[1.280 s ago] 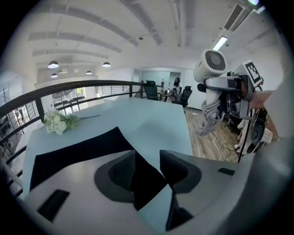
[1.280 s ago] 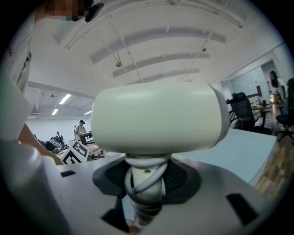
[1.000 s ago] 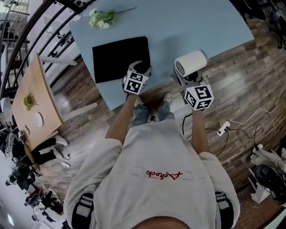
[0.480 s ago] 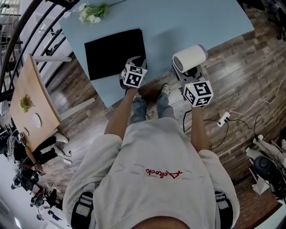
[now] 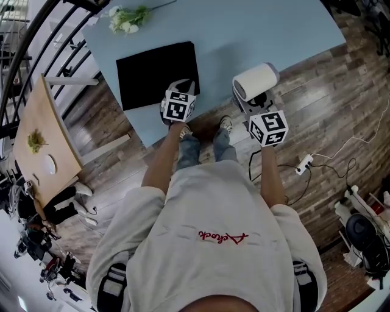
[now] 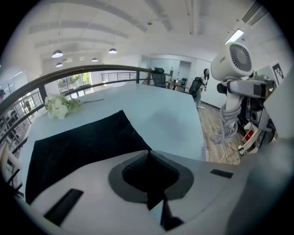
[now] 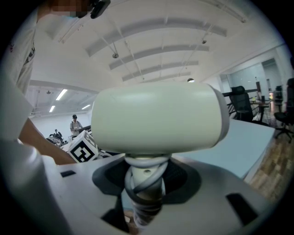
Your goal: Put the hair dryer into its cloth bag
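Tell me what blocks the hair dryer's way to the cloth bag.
Nothing visible: only bare table lies between the hair dryer, held in the right gripper, and the flat cloth bag. The left gripper has just closed on the bag's near corner.

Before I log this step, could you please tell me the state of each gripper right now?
Left gripper: just closed, shut on the edge of the cloth bag.
Right gripper: shut on the hair dryer, at its cord-wrapped handle.

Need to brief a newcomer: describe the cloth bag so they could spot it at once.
Find the light blue table. On the side nearest the person lies the cloth bag, flat and rectangular. It is the only black thing lying on it; the flowers beyond it are white and green.
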`<state>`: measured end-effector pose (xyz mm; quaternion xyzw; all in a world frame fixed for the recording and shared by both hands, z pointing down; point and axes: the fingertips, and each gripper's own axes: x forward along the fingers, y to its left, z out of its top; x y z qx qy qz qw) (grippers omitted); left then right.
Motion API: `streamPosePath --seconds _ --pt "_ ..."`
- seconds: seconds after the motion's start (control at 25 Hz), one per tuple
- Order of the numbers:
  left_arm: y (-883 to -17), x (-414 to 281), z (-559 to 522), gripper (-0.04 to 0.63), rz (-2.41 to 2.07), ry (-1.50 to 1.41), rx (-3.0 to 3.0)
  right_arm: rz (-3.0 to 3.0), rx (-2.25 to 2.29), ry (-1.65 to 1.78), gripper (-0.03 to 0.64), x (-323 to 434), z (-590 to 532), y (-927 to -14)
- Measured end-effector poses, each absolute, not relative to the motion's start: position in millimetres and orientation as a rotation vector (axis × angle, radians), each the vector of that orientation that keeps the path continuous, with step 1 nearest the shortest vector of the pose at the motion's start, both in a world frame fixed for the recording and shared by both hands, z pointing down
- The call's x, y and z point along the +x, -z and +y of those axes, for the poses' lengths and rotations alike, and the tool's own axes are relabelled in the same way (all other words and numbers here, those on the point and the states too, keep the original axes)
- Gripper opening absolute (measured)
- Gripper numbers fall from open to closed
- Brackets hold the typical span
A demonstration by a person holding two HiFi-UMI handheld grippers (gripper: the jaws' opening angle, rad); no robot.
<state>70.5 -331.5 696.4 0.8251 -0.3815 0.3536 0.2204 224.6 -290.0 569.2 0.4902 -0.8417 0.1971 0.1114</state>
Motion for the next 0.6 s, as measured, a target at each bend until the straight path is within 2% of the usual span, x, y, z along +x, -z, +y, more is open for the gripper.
streamPosePath --seconds 0.6 --pt "-613 38 -325 0.015 -1.298 -0.647 2.386 -2.439 1.150 -0.508 0.195 177 -297 -588"
